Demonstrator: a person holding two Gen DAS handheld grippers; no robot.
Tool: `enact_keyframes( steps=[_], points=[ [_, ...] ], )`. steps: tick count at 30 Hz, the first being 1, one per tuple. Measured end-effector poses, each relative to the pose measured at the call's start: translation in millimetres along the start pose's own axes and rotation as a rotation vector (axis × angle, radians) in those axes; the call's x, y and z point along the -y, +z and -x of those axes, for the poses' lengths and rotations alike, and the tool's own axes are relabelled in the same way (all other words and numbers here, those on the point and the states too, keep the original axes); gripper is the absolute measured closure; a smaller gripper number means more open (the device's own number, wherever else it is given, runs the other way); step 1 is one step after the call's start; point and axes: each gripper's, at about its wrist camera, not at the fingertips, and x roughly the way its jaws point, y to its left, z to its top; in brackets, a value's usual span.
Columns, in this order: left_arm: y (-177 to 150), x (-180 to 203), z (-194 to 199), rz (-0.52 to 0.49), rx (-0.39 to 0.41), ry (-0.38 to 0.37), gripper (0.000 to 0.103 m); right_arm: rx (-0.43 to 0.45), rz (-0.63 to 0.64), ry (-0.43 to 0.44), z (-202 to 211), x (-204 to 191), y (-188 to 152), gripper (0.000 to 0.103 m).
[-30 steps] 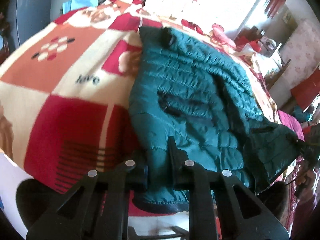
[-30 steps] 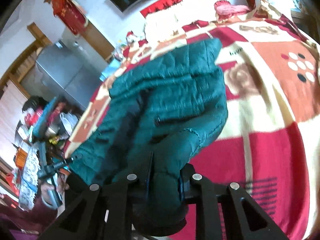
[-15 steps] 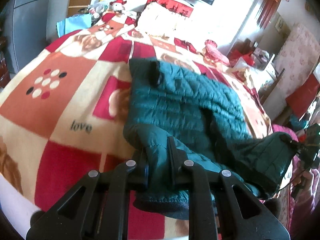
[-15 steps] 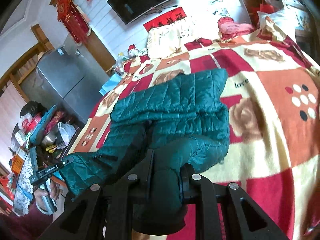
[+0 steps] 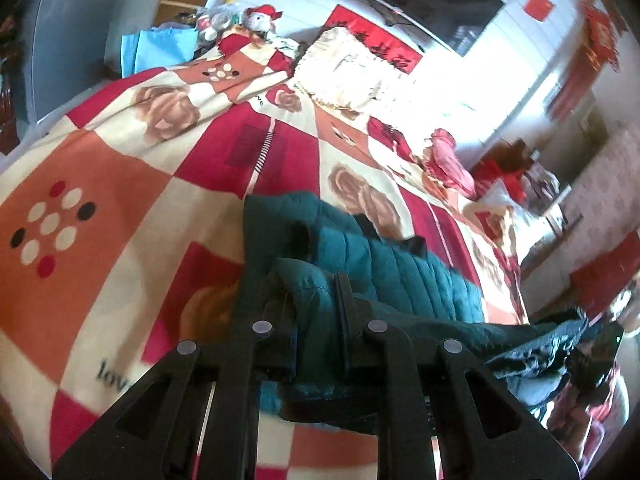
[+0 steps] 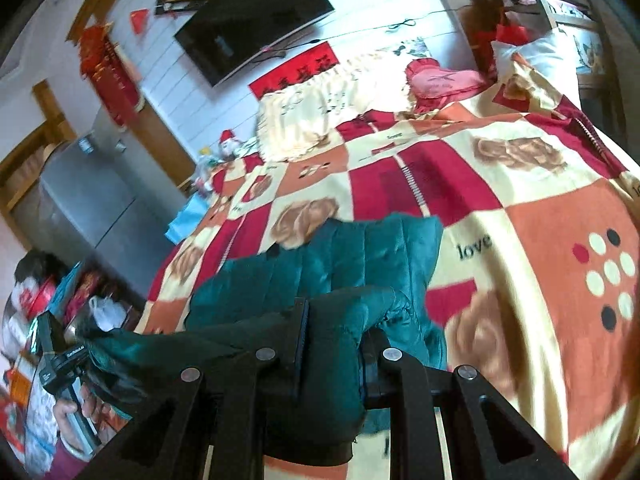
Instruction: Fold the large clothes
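Observation:
A dark green quilted jacket lies on a bed with a red, orange and cream patchwork blanket. My left gripper is shut on the jacket's near hem and holds it lifted above the blanket. My right gripper is shut on the other near corner of the jacket, also lifted. The near part of the jacket hangs between the two grippers over its far part, which rests on the blanket. The other gripper shows at each view's edge.
A cream pillow and a pink heart cushion lie at the bed's head. A television hangs on the far wall. A grey fridge and cluttered shelves stand beside the bed.
Both grippers have lifted the jacket's near edge and carried it forward toward the bed's head. The jacket now looks much shorter, its near half raised over the far half.

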Motion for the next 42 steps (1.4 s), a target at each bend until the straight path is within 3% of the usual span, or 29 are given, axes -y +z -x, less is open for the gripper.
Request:
enact_keyframes(
  steps=[5, 8, 13, 17, 20, 21, 22, 23, 24, 27, 30, 34, 37, 39, 42],
  points=[
    [29.8, 1.5, -52.3, 0.001, -0.003, 0.087, 0.089, -0.019, -0.008, -0.065, -50.3, 2.4, 37.4, 0.086],
    [34.9, -10.3, -88.7, 0.03, -0.051, 0.126, 0.089, -0.042, -0.025, -0.122, -88.1, 12.6, 52.0, 0.086],
    [38.5, -29.4, -116.3, 0.109, -0.107, 0.052, 0.08, -0.104, -0.133, -0.195, -153.6, 45.2, 47.5, 0.085],
    [50.4, -29.1, -103.5, 0.088, -0.134, -0.007, 0.07, -0.085, -0.169, -0.184, -168.1, 53.9, 44.6, 0.072],
    [58.9, -30.4, -79.9, 0.103, -0.07, -0.022, 0.047, -0.058, -0.196, -0.148, -159.5, 54.1, 52.5, 0.063],
    [60.7, -31.0, -70.0, 0.109, -0.024, -0.009, 0.035, -0.037, -0.208, -0.128, -152.6, 53.8, 54.7, 0.054],
    [60.8, -30.5, -62.6, 0.113, 0.01, -0.003, 0.031, -0.023, -0.215, -0.109, -147.9, 52.2, 56.0, 0.046],
    [60.0, -28.9, -58.1, 0.116, 0.025, -0.003, 0.031, -0.009, -0.22, -0.09, -141.9, 50.7, 57.2, 0.027],
    [59.5, -28.3, -57.1, 0.116, 0.023, -0.006, 0.031, 0.003, -0.219, -0.088, -137.2, 47.8, 58.2, 0.023],
    [47.1, -15.4, -57.4, 0.089, 0.016, -0.016, 0.031, 0.066, -0.166, -0.148, -116.2, 31.5, 61.2, 0.023],
    [32.3, 6.2, -72.3, -0.001, 0.012, 0.037, 0.03, 0.108, -0.066, -0.135, -100.7, 0.3, 56.2, 0.023],
    [18.7, 26.5, -107.9, -0.072, -0.036, 0.106, 0.03, -0.019, 0.161, -0.11, -132.3, -58.7, 38.4, 0.023],
    [15.9, 29.9, -136.7, -0.103, -0.064, 0.199, 0.03, -0.087, 0.296, -0.102, -168.7, -97.2, 20.7, 0.023],
    [17.4, 26.5, -151.8, -0.106, -0.071, 0.243, 0.03, -0.125, 0.355, -0.12, -200.0, -114.1, 13.9, 0.023],
    [21.8, 17.9, -166.5, -0.092, -0.078, 0.271, 0.021, -0.157, 0.369, -0.158, -232.7, -113.9, 9.6, 0.023]
  ],
)
